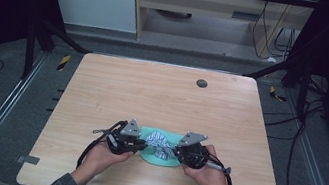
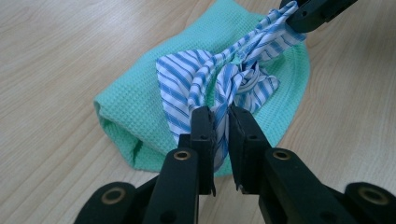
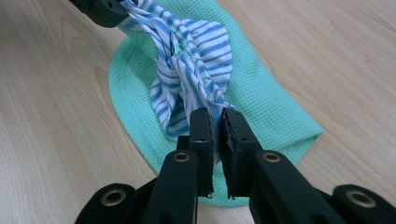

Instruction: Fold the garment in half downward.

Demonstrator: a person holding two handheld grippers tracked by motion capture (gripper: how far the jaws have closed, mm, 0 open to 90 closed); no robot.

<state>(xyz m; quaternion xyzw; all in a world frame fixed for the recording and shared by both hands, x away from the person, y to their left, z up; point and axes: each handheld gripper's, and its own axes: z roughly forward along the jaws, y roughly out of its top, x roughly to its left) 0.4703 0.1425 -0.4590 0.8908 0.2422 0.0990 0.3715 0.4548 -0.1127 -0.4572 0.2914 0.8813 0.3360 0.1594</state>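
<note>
– Is it bright here?
– The wooden table (image 1: 161,97) is well lit from above, but the sides of the high view are very dark – almost black.
– Any shadows?
– Only soft ones under the green cloth (image 2: 135,112) in the left gripper view.
– Is it sharp?
– The high view is a bit fuzzy. Up close, the striped cloth (image 3: 196,60) looks clear – the near black parts at the bottom are softer.

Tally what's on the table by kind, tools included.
Green waffle cloth: 1
Blue-and-white striped cloth: 1
Tools: 2, left tool and right tool, each clamped on an end of the striped cloth
Dark round disc in the tabletop near the far edge: 1
Total: 5
</note>
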